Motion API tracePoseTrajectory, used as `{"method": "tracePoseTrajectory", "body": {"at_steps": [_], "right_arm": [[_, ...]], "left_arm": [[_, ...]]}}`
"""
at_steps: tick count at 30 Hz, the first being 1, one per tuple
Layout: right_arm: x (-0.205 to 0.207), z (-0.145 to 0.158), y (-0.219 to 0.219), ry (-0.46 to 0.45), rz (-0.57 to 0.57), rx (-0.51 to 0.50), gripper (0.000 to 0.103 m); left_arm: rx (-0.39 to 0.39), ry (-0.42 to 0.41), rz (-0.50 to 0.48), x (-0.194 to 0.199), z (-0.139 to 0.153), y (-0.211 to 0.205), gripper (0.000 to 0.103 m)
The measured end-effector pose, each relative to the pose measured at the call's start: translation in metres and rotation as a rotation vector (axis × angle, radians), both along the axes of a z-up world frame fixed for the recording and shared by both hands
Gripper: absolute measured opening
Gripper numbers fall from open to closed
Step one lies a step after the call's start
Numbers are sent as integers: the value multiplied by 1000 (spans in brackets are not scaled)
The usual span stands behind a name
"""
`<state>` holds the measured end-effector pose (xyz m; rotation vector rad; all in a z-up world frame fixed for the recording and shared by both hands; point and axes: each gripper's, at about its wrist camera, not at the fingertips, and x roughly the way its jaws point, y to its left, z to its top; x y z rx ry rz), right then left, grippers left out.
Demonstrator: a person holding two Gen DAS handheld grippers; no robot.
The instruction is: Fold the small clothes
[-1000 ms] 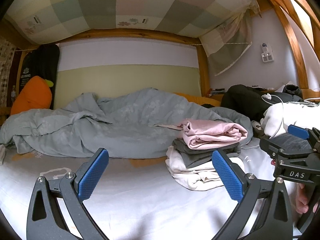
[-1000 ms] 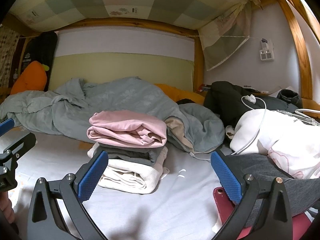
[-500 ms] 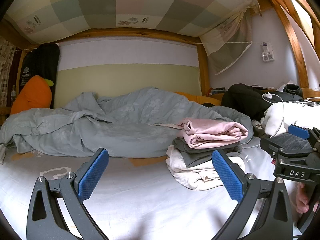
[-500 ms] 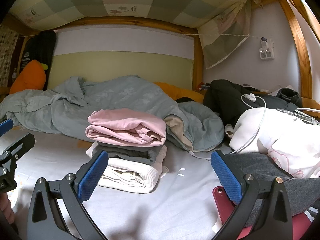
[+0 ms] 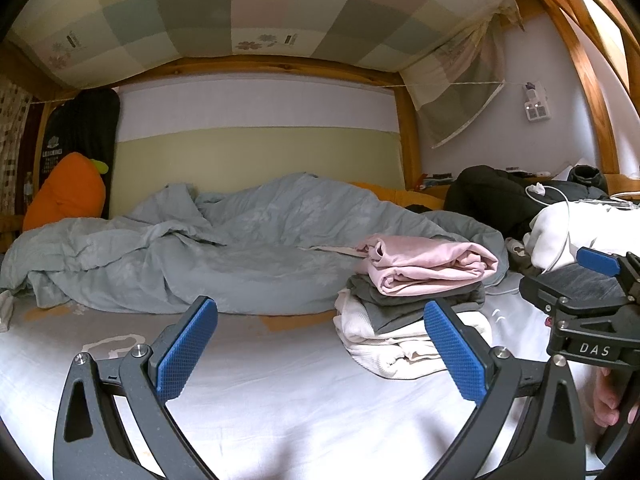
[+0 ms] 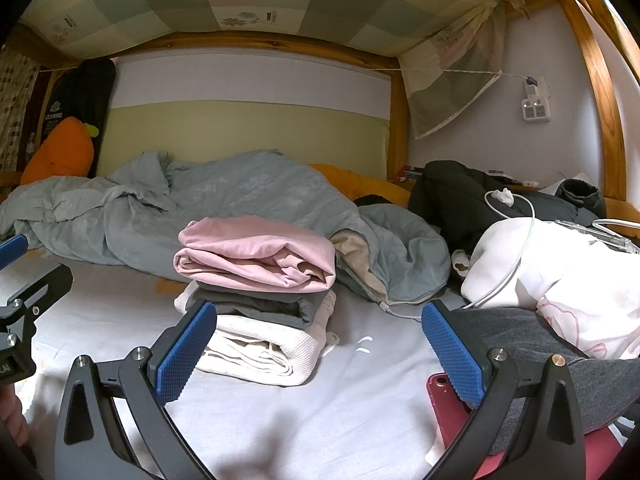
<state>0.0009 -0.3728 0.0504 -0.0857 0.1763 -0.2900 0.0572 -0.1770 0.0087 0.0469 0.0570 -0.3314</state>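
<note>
Three folded clothes (image 6: 256, 280) beyond left claw (image 5: 320, 356)

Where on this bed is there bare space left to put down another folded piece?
The white sheet lies bare left of the folded stack, bordered behind by the grey-blue duvet. A narrower strip runs between the stack and the grey garment. The right side is crowded: a white bundle, cable, red phone.

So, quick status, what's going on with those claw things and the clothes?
Left gripper and right gripper: jaws open, empty. Folded stack on the bed, pink top uppermost. Nothing in the way.
</note>
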Motion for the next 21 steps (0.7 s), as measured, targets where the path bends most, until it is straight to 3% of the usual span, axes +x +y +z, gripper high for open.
{"method": "tracePoseTrajectory", "body": {"at_steps": [21], "right_arm": [[1, -1, 0, 3, 0, 0, 103]], "left_arm": [[19, -7, -15, -4, 0, 4, 103]]}}
